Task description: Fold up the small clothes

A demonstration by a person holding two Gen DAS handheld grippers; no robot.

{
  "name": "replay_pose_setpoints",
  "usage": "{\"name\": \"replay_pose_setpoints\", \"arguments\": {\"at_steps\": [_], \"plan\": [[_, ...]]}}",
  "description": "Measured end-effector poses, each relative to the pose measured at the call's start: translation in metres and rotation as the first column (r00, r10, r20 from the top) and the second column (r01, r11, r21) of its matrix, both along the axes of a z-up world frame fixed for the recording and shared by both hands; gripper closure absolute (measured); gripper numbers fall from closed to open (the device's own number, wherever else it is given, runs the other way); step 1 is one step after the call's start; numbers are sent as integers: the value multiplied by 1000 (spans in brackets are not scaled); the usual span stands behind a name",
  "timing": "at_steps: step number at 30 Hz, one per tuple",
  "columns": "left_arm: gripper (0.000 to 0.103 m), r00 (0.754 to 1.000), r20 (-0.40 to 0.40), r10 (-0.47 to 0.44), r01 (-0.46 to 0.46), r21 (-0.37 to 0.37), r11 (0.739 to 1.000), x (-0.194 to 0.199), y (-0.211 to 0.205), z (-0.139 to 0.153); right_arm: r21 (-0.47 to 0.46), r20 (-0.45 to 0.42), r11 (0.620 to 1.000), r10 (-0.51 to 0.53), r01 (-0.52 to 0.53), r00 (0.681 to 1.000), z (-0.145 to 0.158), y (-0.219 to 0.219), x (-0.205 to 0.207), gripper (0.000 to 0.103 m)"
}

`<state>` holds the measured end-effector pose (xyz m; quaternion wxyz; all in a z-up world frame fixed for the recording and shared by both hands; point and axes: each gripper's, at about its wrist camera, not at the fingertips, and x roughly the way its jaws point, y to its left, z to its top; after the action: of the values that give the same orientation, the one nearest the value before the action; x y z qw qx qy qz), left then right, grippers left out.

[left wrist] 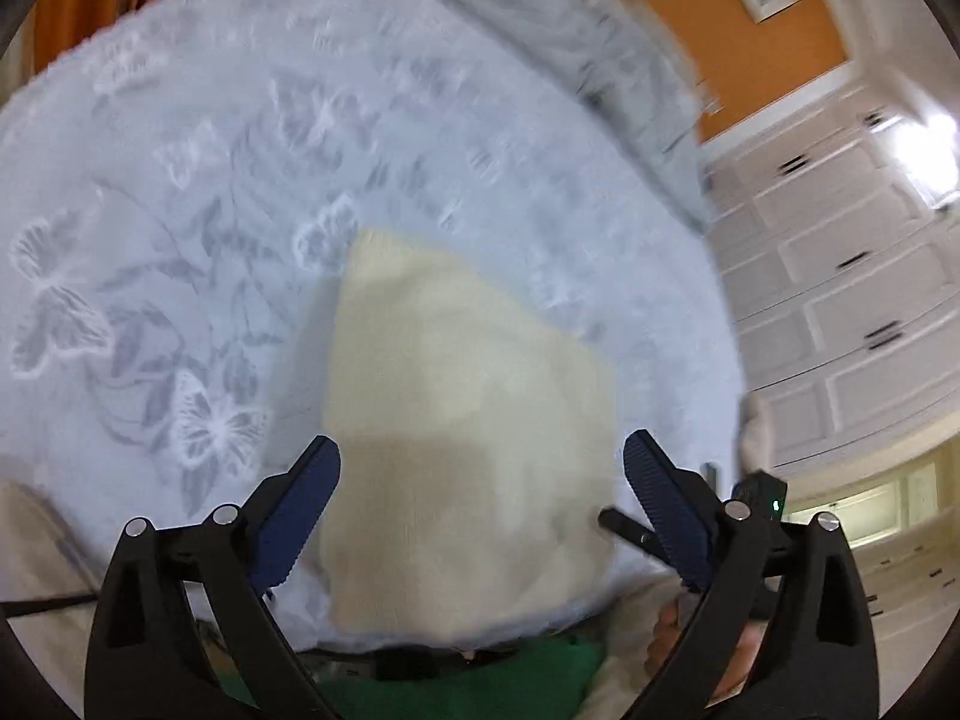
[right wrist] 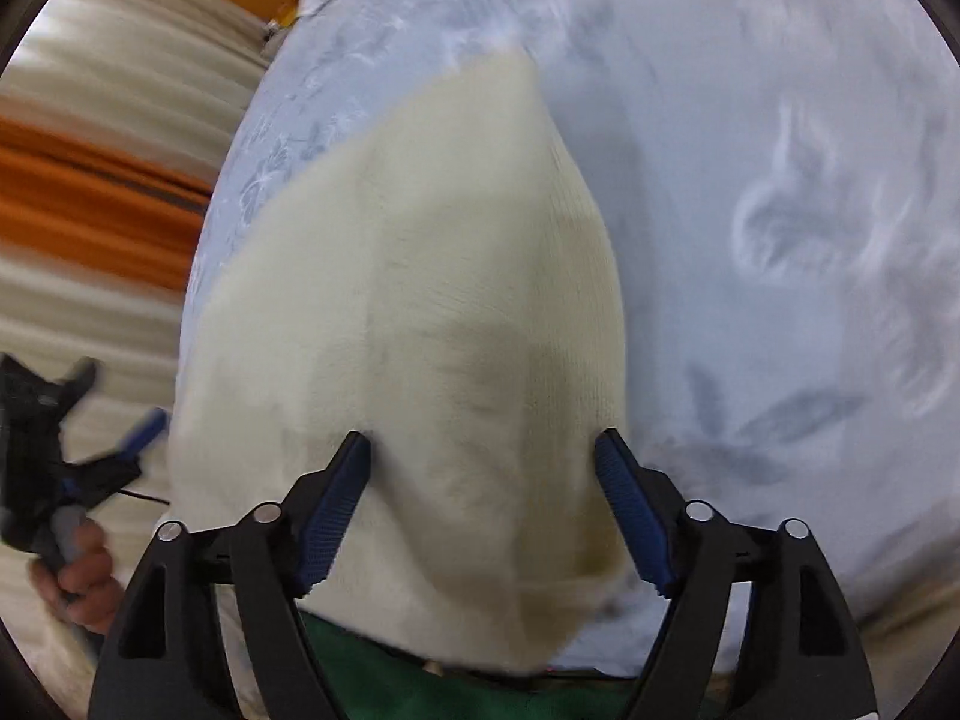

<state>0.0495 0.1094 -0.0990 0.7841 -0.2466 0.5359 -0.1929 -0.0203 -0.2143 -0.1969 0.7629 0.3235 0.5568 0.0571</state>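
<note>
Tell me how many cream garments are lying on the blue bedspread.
1. The cream garment lies on the blue bedspread near its front edge, below both open grippers. Other clothes may be out of view.

Cream knit garment (right wrist: 420,312), folded, lying flat on pale-blue butterfly-print bedspread (left wrist: 210,192).

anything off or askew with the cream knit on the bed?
Nothing stands out. The cream knit garment lies flat and folded on the pale blue butterfly bedspread, no bunching or stains visible. Both frames are motion-blurred, so fine detail is unclear.
</note>
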Motion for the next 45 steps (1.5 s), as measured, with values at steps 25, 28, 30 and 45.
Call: {"name": "replay_pose_setpoints", "arguments": {"at_steps": [25,28,30,45], "plan": [[31,988,151,-23,50,-177,983,43,24,96,-207,338,973,173,-106,925,167,72,65,35],[16,996,87,29,-33,42,999,56,34,41,-332,170,943,48,12,984,121,59,66,63],[37,997,-19,72,-66,210,975,57,46,-6,-250,186,968,11,36,983,122,53,49,87],[37,996,-48,-77,91,480,873,52,-11,-55,-327,-2,935,141,-134,990,69,126,78,102]]}}
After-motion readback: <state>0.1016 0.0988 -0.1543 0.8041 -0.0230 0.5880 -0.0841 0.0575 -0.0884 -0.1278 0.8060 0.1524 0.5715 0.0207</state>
